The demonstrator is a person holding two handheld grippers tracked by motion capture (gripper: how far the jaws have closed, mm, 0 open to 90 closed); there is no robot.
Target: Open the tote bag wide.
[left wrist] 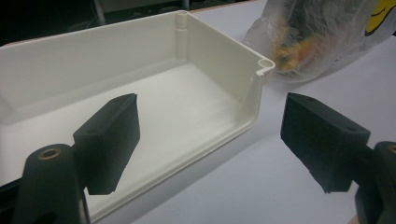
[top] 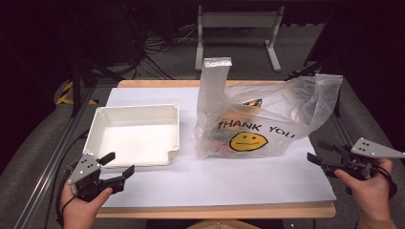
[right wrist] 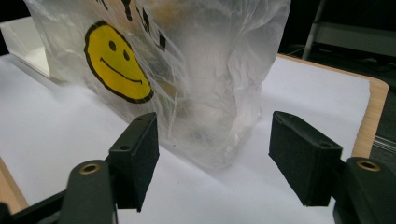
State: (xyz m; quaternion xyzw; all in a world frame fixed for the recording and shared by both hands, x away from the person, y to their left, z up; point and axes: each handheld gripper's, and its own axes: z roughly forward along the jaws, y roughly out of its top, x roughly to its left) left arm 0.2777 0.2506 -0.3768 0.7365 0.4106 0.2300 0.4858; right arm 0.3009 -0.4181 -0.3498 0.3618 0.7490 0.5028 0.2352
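The left tool is held with jaws spread wide and nothing between them; just ahead of it sits the white tray on the tabletop. The right tool is also spread and holds nothing. The bag stands just ahead of its jaws, apart from them, beside the tray.

Each hand-held gripper, left and right, apparently gapes wide.
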